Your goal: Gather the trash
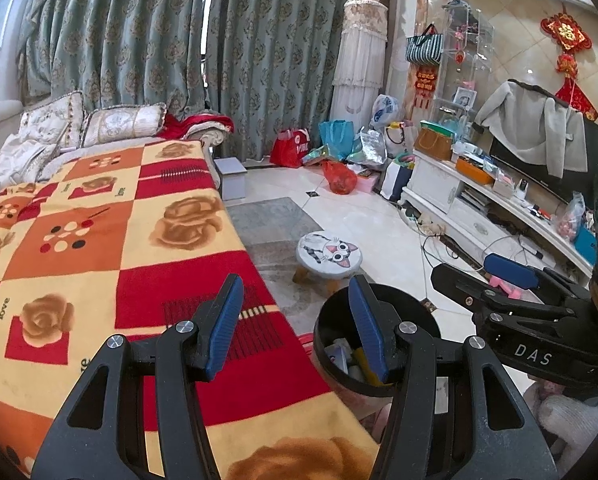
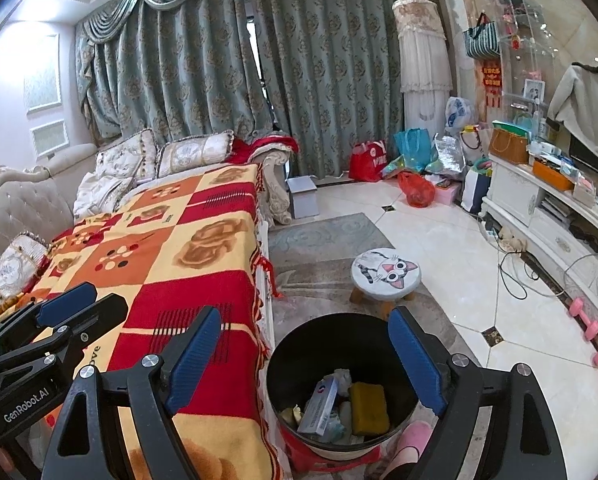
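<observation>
black plastic formed the round trash bin (image 2: 341,380) that stood on the floor just beside the sofa's edge, on something red at its base. inside it lay a yellow sponge (image 2: 369,402), a flat white and blue box (image 2: 319,406) leaning on its side, and some crumpled pale scraps that could not be told apart.

the right gripper (image 2: 305,364) hung above the bin, tilted downward, its blue-padded jaws spread wide with nothing between them; the bin's opening showed through the gap. the left gripper (image 1: 299,328) hung over the edge of the sofa beside the bin, its jaws parted to a middling width and gripping nothing. one blue pad sat in front of the blanket, the other in front of the bin's rim. each gripper showed in the other's camera at the frame edge, near each other but apart.

a checked blanket (image 1: 119,240) in red, orange and cream with rose prints covered the sofa seat. beyond the bin a small round stool (image 2: 385,274) with a cartoon cat face stood on a grey rug (image 2: 323,240). a pink slipper (image 2: 413,440) showed on the floor right next to the bin. farther off, a red plastic bag (image 2: 417,190) lay on the pale tiles near a heap of shopping bags below green patterned curtains (image 2: 219,80), and pink dumbbells (image 2: 597,340) lay along the white tv cabinet (image 2: 539,216).
</observation>
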`<state>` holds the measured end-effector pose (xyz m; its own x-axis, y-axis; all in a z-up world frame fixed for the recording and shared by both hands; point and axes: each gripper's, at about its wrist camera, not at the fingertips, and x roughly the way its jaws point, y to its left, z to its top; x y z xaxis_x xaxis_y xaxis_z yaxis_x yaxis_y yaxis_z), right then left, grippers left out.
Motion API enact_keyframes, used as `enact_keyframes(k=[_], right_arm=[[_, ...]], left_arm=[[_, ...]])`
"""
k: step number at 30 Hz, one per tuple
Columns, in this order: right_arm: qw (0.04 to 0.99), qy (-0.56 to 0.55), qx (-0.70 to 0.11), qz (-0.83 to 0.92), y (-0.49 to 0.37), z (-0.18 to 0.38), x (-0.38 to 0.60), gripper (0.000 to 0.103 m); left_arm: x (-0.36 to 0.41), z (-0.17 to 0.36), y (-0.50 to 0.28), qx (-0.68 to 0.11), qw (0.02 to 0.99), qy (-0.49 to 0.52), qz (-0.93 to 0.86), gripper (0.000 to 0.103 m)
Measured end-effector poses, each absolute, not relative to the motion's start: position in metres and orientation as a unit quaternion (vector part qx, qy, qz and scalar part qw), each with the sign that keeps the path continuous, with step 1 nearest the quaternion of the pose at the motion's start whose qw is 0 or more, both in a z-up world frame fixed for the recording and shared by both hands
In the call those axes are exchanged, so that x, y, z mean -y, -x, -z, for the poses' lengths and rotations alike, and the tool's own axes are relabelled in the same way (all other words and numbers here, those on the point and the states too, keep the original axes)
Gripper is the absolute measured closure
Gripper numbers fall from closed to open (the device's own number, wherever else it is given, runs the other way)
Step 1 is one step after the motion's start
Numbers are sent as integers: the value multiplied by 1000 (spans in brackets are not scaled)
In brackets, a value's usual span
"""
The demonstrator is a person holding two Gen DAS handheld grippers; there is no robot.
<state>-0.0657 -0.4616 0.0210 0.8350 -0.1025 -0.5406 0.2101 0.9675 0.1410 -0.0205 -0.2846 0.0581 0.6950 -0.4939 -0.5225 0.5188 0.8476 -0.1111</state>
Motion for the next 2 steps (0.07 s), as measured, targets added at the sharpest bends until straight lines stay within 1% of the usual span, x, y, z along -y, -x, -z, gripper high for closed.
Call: enact_keyframes(k=[2], right_arm=[[952, -94, -281, 74, 62, -18, 455, 19]], left_arm=[[278, -56, 18, -283, 919, -18, 272, 49]])
